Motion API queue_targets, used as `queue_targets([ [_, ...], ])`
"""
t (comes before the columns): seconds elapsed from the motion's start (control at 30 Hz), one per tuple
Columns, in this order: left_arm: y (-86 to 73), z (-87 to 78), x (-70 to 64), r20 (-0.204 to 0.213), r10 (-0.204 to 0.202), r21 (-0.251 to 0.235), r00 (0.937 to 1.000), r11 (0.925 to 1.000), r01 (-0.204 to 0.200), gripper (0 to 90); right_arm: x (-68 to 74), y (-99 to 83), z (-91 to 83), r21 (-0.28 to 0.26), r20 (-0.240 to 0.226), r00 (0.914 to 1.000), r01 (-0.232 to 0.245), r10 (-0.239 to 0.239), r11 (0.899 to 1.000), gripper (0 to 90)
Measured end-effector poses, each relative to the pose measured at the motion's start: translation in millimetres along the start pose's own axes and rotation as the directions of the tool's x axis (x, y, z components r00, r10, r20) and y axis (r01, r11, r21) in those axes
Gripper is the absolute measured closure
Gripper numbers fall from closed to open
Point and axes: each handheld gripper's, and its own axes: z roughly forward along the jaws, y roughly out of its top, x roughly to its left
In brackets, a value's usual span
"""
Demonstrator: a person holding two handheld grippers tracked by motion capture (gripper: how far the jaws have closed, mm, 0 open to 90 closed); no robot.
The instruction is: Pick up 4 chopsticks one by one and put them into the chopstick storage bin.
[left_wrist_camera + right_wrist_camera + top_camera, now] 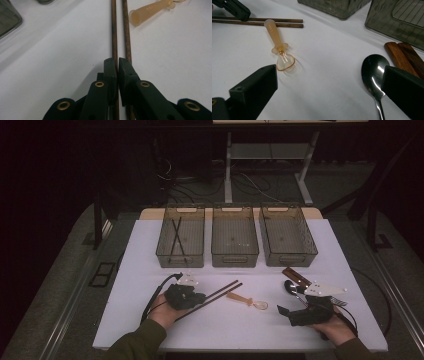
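Two dark wooden chopsticks [225,290] lie side by side on the white table [150,290]. My left gripper [202,296] rests over their near half. In the left gripper view its jaws [118,65] are closed together along the left chopstick [114,30], while the right chopstick [126,30] runs beside them. Both sticks still lie flat. A small orange plastic spoon [245,300] lies to their right. My right gripper [292,304] hovers open [329,75] between the orange spoon [275,35] and a metal spoon [374,70], holding nothing.
Three grey see-through bins stand in a row at the back: the left bin [180,260] holds two dark chopsticks [176,237], then the middle bin [235,257] and right bin [287,257]. Two brown wooden handles [296,276] lie beside the metal spoon [290,286].
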Motion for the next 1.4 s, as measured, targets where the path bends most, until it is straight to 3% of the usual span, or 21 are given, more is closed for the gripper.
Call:
queue_targets([
  [0.73, -2.4, -24.1, 6.0, 0.027, -0.027, -0.017, 0.9993, 0.9995, 0.027, 85.4, 3.7, 0.4, 4.6, 0.015, -0.006, 0.9997, 0.025, -0.025, 1.0, 0.5],
  [0.93, -3.5, -35.4, 7.0, 0.028, -0.021, -0.049, 0.9994, 0.9986, 0.022, 85.4, 3.2, 0.5, 3.9, 0.012, -0.003, 0.9997, 0.026, -0.026, 1.0, 0.5],
  [1.4, -11.7, -62.5, 21.8, -0.003, -0.082, -0.127, 0.9967, 0.9886, 0.081, 85.4, 3.9, 0.9, 3.2, 0.013, -0.005, 0.9996, 0.028, -0.028, 1.0, 0.5],
])
